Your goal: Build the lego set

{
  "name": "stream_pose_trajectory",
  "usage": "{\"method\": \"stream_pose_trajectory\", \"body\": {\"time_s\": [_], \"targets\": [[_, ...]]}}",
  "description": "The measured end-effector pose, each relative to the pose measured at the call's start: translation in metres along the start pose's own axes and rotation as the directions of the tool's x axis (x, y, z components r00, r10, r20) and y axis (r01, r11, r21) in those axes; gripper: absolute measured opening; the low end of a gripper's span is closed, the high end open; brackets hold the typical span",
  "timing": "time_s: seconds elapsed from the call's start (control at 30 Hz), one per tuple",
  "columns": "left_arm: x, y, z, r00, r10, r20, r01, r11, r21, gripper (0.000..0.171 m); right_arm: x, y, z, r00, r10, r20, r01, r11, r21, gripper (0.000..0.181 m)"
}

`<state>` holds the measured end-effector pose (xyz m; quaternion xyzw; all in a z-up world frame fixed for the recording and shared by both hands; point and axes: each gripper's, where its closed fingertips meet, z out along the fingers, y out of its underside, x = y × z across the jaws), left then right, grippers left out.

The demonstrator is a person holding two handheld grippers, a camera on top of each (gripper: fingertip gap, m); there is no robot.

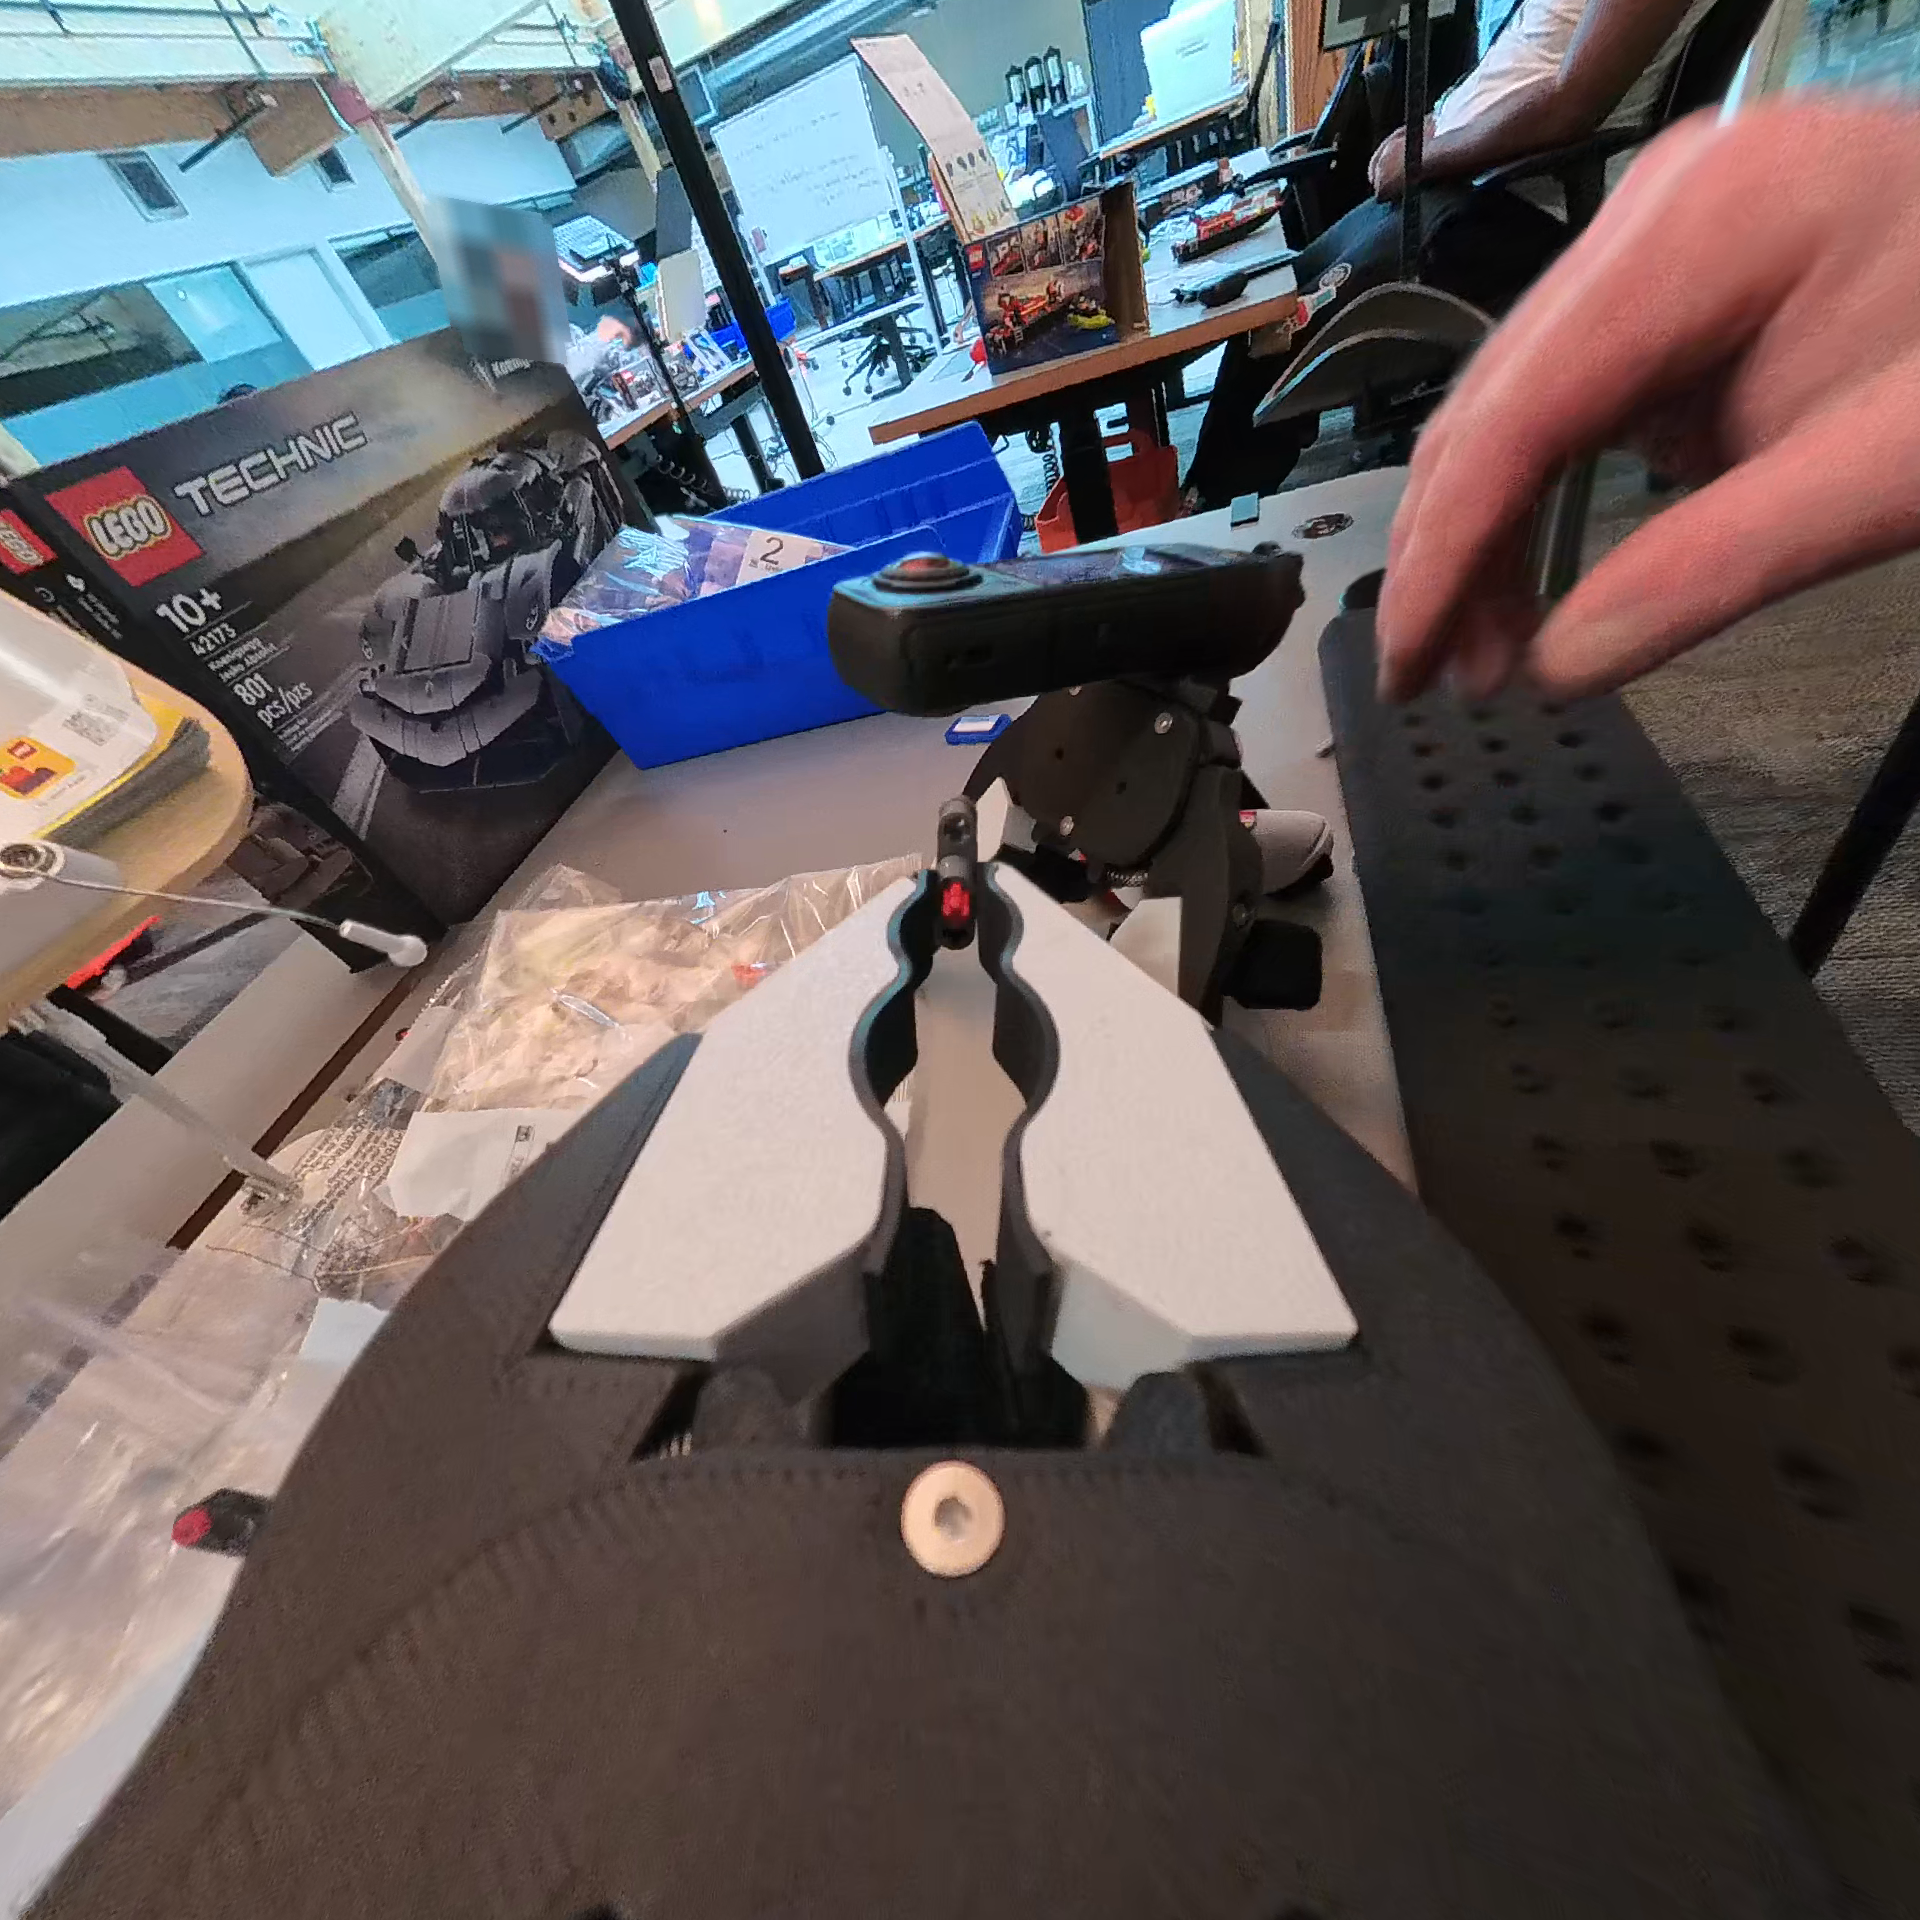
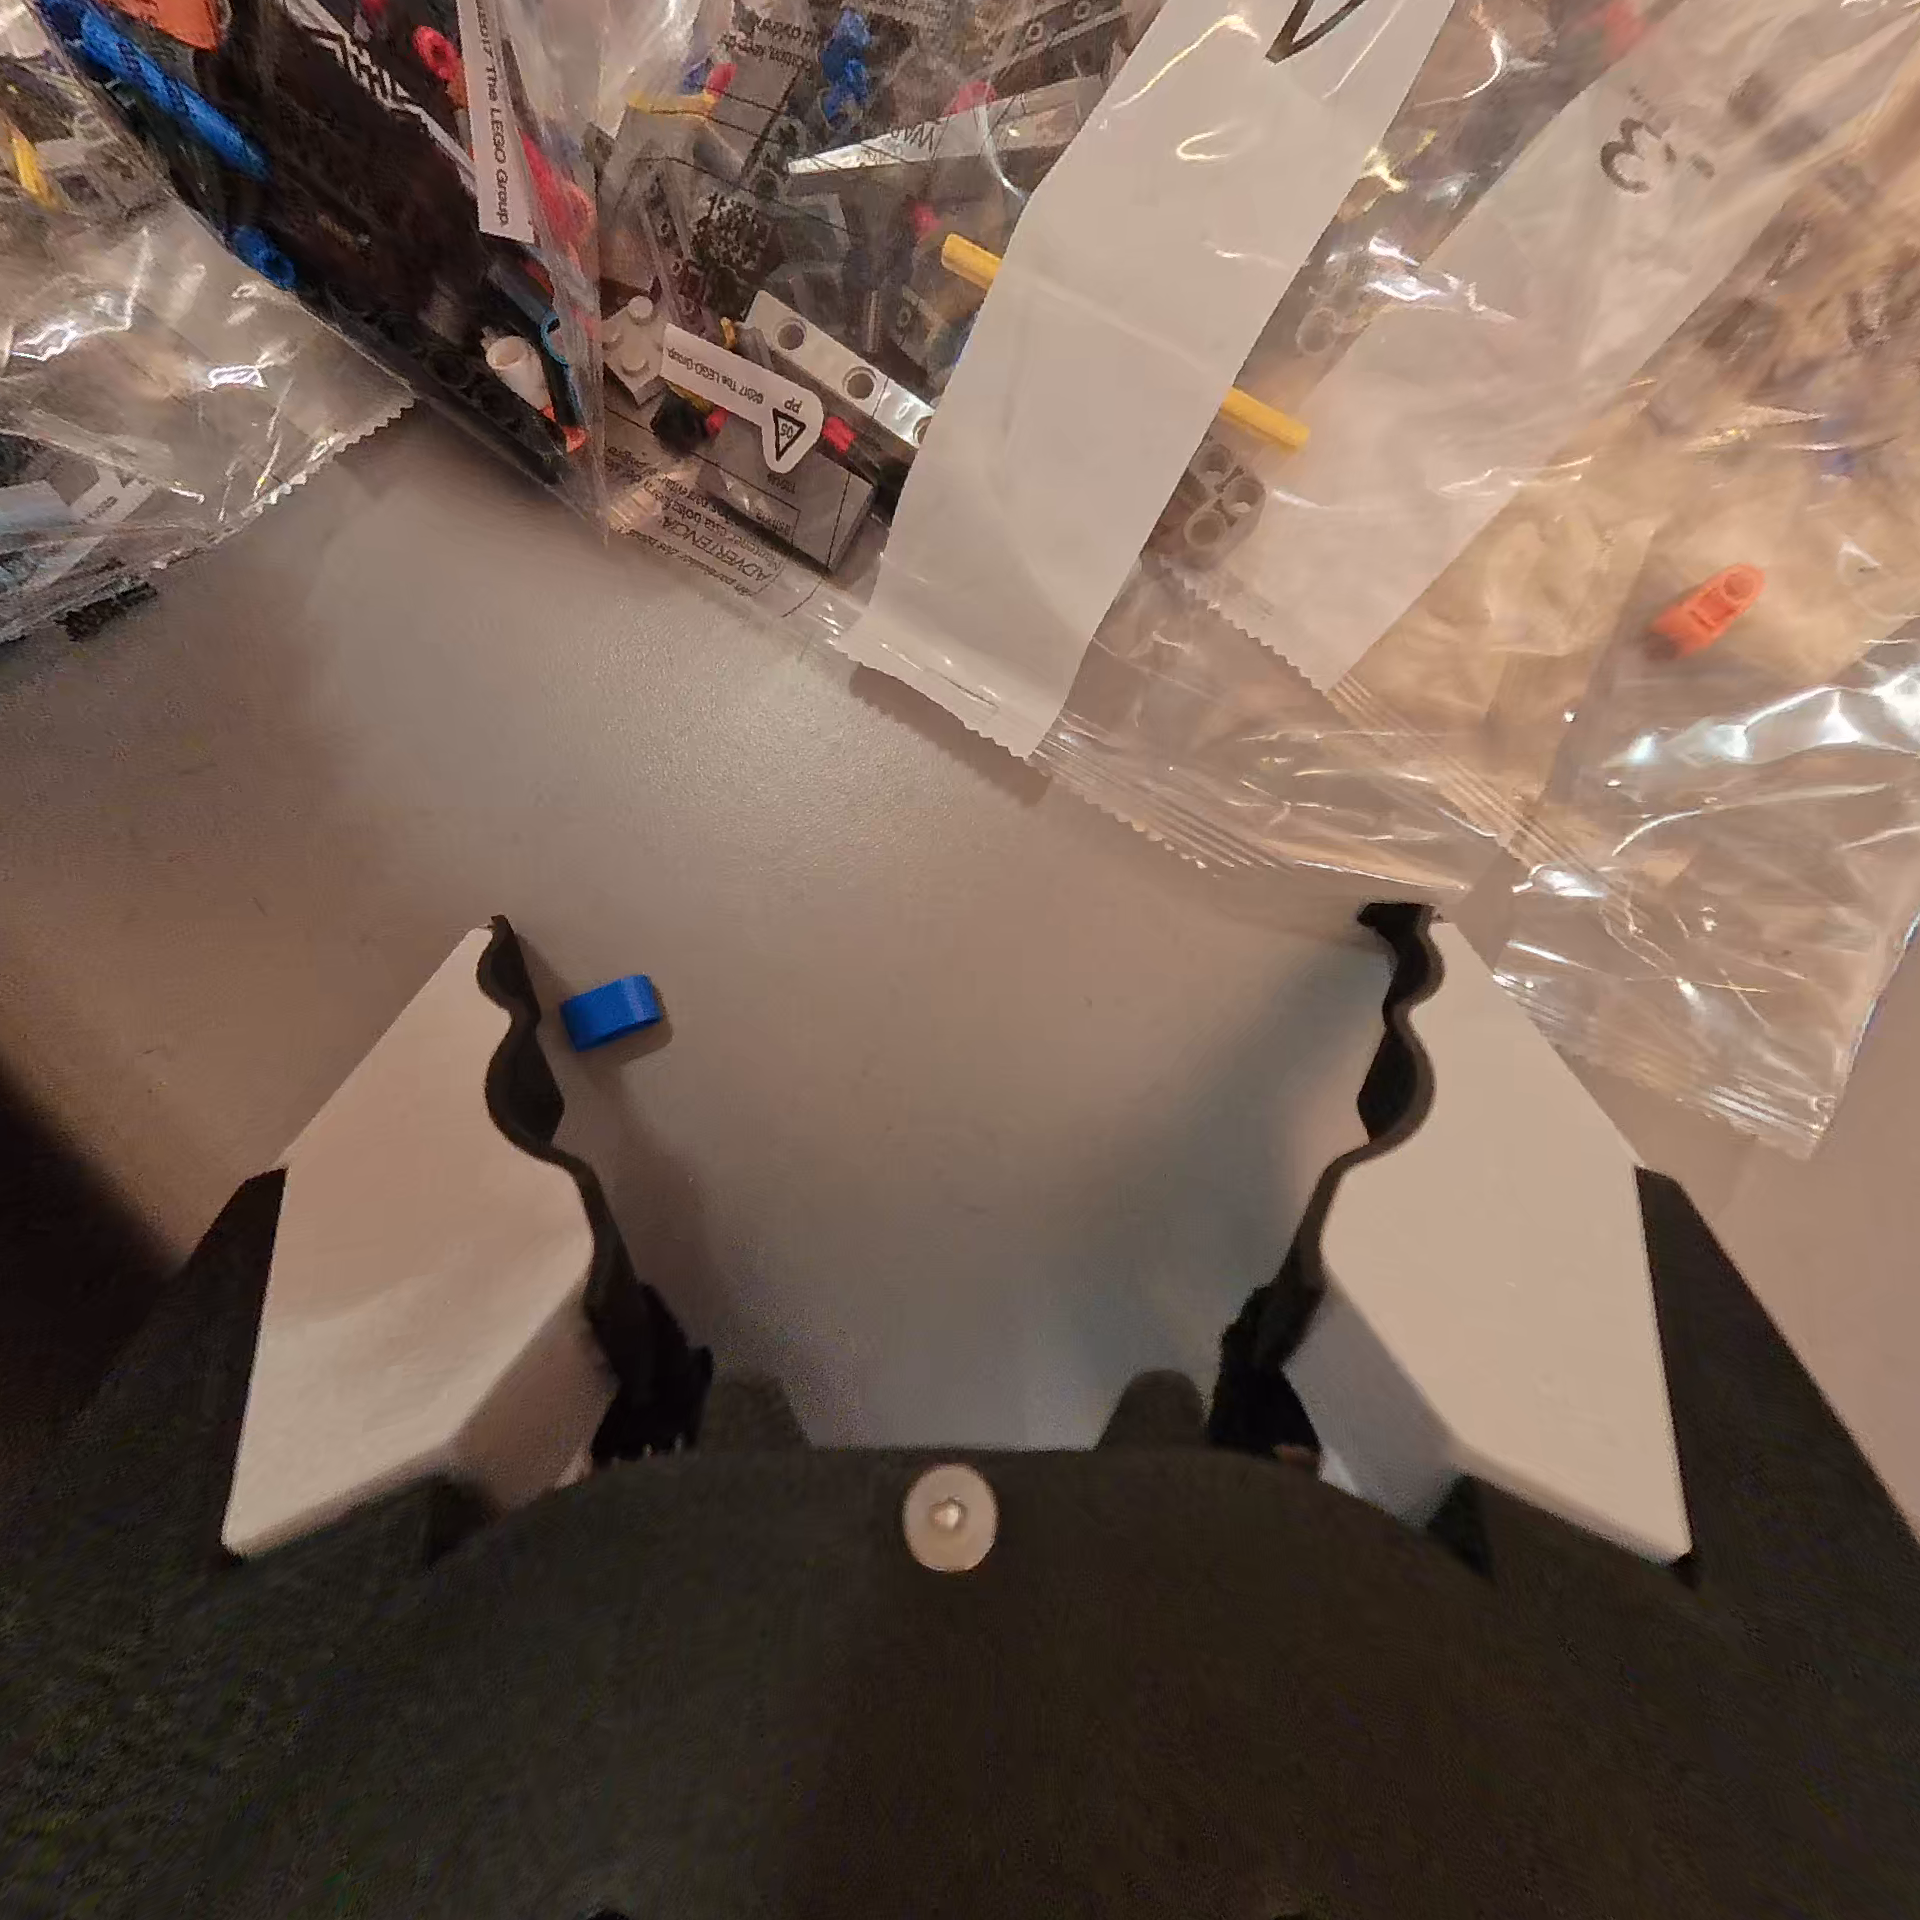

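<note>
Two parts in play: a small black-and-red pin assembly (image 1: 954, 878) and a small blue rounded plastic piece (image 2: 611, 1012).
Held part: the pin assembly sits at the tips of the left gripper (image 1: 951, 914), whose white fingers are pressed nearly together and pinch it, black end sticking up past the tips.
Loose part: the blue piece lies on the grey table (image 2: 727, 790), just beside the inner edge of one finger of the right gripper (image 2: 956, 935).
Right gripper state: fingers spread wide, nothing between them; in the left wrist view it appears to rest on the table beyond the held pin assembly.
Step in hand: by my reading, an early sub-assembly, one part gripped and its mate not yet picked up.
Next move: likely needs the right gripper centred over the blue piece and closed on it; the piece is small and smooth, so it could slip or skid.
Bags: clear plastic bags (image 2: 1299, 416) beyond the blue piece hold mixed black, red, blue, yellow and grey parts; one holds an orange connector (image 2: 1704, 610).
Bin: a blue plastic bin (image 1: 727, 644) behind the pin assembly holds more bagged parts.
Box: a dark printed set box (image 1: 343, 582) stands left of the bin.
Hand: a bare hand (image 1: 1683, 416) hovers over a black perforated surface (image 1: 1610, 1039), right of the pin assembly.
</note>
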<state>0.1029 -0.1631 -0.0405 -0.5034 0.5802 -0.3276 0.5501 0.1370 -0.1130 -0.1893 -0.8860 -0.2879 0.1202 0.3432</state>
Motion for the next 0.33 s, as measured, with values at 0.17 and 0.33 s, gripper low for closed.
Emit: {"method": "stream_pose_trajectory", "body": {"time_s": [0.17, 0.33], "targets": [[0.02, -0.01, 0.005, 0.996, 0.084, -0.03, -0.085, 0.996, -0.019, 0.007, 0.0, 0.0, 0.0, 1.0, 0.0, 0.0, 0.0, 1.0, 0.0, 0.155], [0.064, -0.026, 0.011, 0.98, 0.18, -0.087, -0.182, 0.983, -0.024, 0.006, 0.0, 0.0, 0.0, 1.0, 0.0, 0.0, 0.0, 1.0, 0.0, 0.155]]}}
